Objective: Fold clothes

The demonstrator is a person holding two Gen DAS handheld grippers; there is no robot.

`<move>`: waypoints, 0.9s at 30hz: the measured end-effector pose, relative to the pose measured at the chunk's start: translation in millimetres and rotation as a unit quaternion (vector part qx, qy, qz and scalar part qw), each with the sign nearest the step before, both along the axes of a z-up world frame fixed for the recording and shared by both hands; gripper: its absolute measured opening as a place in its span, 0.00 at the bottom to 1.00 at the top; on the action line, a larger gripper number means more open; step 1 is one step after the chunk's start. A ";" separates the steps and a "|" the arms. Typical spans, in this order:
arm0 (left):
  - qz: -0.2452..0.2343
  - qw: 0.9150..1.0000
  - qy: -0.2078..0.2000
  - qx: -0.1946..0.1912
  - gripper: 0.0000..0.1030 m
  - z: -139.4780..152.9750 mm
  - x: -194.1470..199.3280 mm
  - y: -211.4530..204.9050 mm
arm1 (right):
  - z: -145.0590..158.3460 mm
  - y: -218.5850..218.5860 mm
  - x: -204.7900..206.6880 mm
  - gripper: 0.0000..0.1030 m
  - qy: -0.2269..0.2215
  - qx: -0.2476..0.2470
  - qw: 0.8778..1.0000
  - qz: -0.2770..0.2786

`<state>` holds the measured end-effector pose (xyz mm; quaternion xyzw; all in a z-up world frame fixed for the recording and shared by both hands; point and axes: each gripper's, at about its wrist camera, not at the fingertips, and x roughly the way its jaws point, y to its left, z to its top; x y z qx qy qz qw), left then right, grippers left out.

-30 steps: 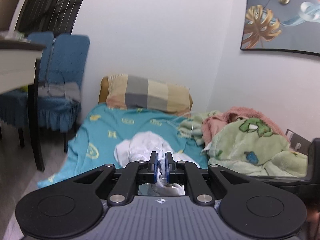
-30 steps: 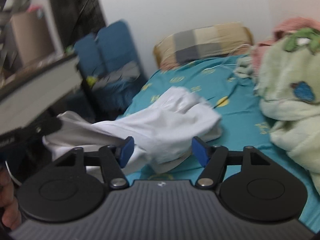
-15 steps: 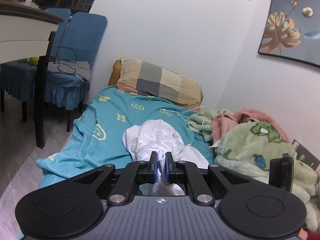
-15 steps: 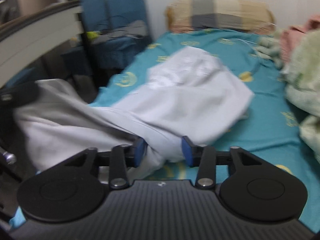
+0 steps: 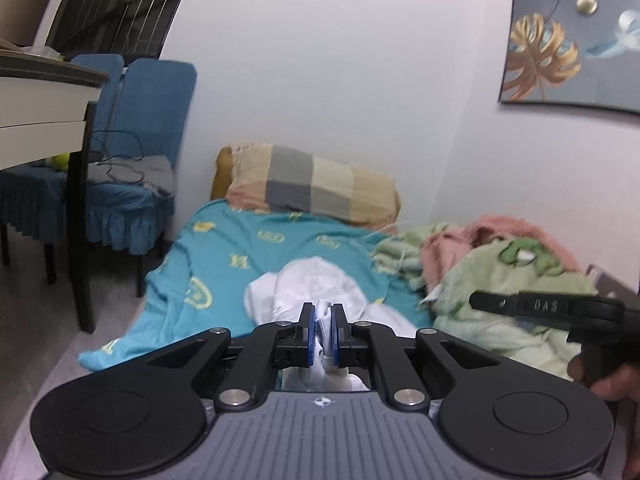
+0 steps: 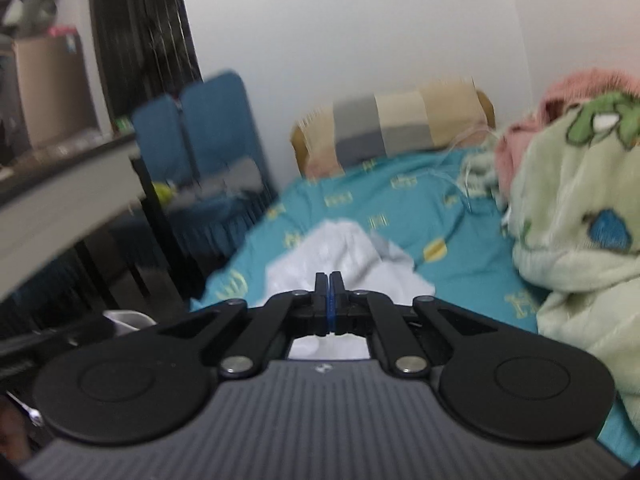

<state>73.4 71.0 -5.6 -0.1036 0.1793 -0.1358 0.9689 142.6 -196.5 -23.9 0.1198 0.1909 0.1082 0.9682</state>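
Fingers first: the left gripper (image 5: 323, 322) has its blue pads (image 5: 309, 334) pinched on a bunch of the white garment (image 5: 316, 286), the cloth squeezed up between them. On the right gripper (image 6: 330, 300) the fingers are pressed together with hardly a gap; the view is blurred, and I cannot tell whether any cloth is caught in them, though white fabric shows just below and ahead of them.

From where I stand, the bed (image 5: 224, 264) fills the middle of the room, covered by a teal sheet with yellow marks, one edge hanging toward the floor. To its left stand a table (image 5: 44, 120) and two blue chairs (image 5: 156, 120) with a grey cloth and cables on the seat. A picture (image 5: 568, 36) with a gold leaf hangs on the white wall at upper right.

Along the right side of the bed lies a heaped green blanket (image 5: 500, 304) with a pink one (image 5: 504, 232) behind it. A checked pillow (image 5: 312, 192) rests at the head, against the wall.

The garment lies crumpled on the sheet near the foot of the bed, left of the green blanket, its near end lifted into the left gripper.

In the left view the right gripper appears at the right edge, held by a hand (image 5: 616, 376).
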 end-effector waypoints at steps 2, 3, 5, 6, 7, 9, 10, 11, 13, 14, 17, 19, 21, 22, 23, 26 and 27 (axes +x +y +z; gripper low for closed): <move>-0.007 1.000 -0.008 -0.010 0.08 2.8 -3.2 0.0 | -4.0 -2.4 0.9 0.03 0.013 0.018 0.999 0.028; -0.010 1.000 -0.012 -0.015 0.08 4.3 -4.7 0.1 | -7.5 -1.9 2.8 0.04 0.023 0.026 0.999 0.041; -0.017 0.999 -0.021 -0.026 0.08 7.1 -7.9 0.1 | -14.6 2.0 7.8 0.06 0.043 0.047 0.996 0.066; -0.020 0.999 -0.025 -0.031 0.08 8.5 -9.5 0.1 | -17.0 5.0 10.9 0.06 0.053 0.061 0.993 0.082; -0.024 0.999 -0.029 -0.036 0.07 10.0 -11.0 0.2 | -18.8 9.2 14.7 0.06 0.063 0.076 0.990 0.097; -0.030 0.998 -0.037 -0.046 0.07 12.8 -14.2 0.2 | -20.0 14.8 18.9 0.07 0.068 0.096 0.987 0.113; -0.034 0.997 -0.042 -0.051 0.03 14.2 -15.8 0.2 | -21.0 18.4 19.8 0.07 0.069 0.102 0.985 0.118; -0.037 0.997 -0.044 -0.049 0.02 14.4 -16.1 -0.7 | -21.6 20.5 21.3 0.07 0.072 0.109 0.984 0.124; -0.038 0.998 -0.031 -0.041 0.00 11.0 -12.9 -0.3 | -24.5 25.1 27.4 0.08 0.087 0.118 0.979 0.140; -0.037 0.999 -0.019 -0.035 0.00 7.5 -9.4 0.2 | -26.4 27.9 29.1 0.08 0.094 0.110 0.979 0.141; -0.034 0.999 0.018 -0.018 0.00 -2.9 1.2 1.5 | -33.6 34.2 32.9 0.11 0.116 0.088 0.981 0.130; -0.032 0.999 0.043 -0.006 0.00 -9.8 8.2 2.4 | -37.3 32.9 34.1 0.11 0.129 0.084 0.981 0.118; -0.051 0.995 0.076 0.028 0.02 -22.3 15.9 -3.1 | -40.0 29.6 33.9 0.11 0.140 0.081 0.981 0.104; -0.061 0.993 0.093 0.045 0.08 -28.7 19.7 -6.0 | -40.8 27.0 32.8 0.11 0.145 0.080 0.982 0.096; -0.067 0.990 0.104 0.067 0.13 -36.5 20.0 -10.4 | -41.5 24.3 31.7 0.12 0.149 0.079 0.982 0.087; -0.085 0.978 0.138 0.133 0.27 -60.1 20.4 -23.8 | -42.2 15.7 30.4 0.50 0.151 0.095 0.981 0.078; -0.091 0.972 0.149 0.155 0.29 -68.0 20.5 -28.2 | -42.4 12.9 30.0 0.63 0.151 0.101 0.980 0.076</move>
